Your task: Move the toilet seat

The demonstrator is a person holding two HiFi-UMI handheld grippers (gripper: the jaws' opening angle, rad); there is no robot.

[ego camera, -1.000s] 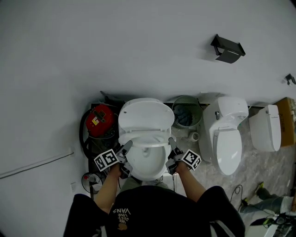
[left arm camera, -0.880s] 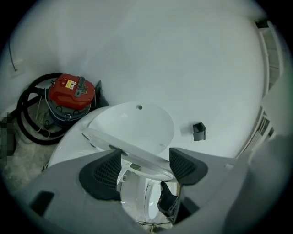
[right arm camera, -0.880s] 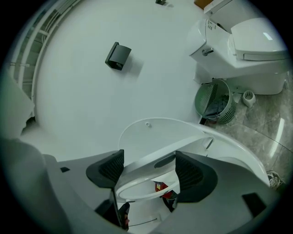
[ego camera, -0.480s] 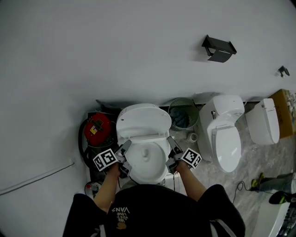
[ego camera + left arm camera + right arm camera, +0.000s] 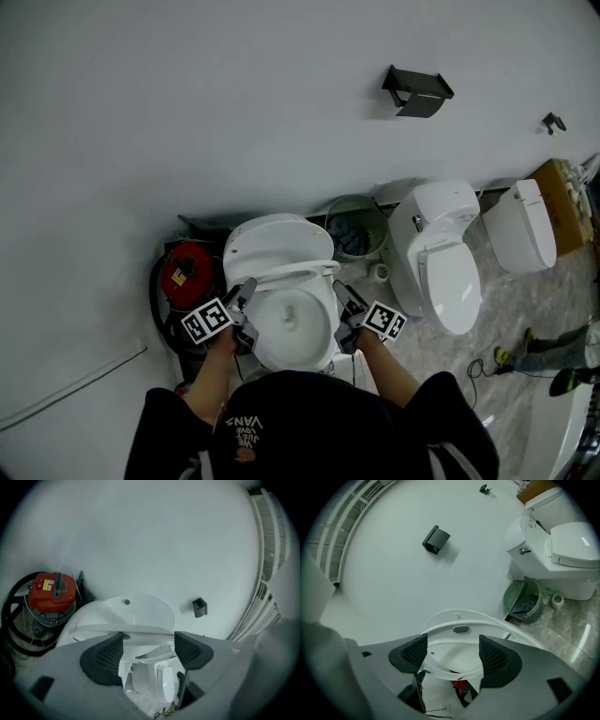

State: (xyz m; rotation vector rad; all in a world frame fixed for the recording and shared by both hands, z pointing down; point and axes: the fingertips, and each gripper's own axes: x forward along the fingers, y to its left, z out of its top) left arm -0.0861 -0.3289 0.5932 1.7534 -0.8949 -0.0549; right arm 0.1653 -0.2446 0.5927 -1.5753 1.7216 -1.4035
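Forearms flank the white oval plastic toilet seat (image 5: 292, 272); the left gripper (image 5: 246, 292) jaws, just opening, and the right gripper (image 5: 343, 296) jaws gape around its rim, not pressing.

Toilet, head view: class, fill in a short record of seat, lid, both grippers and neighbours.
Seat: lifted off the bowl, short of the lid
Lid: raised, by the wall
Left gripper: open, jaws just opening wider; seat edge at their tips, unpinched
Right gripper: open, seat rim between jaws, unpinched
Neighbours: red vacuum at picture left, green bin at picture right
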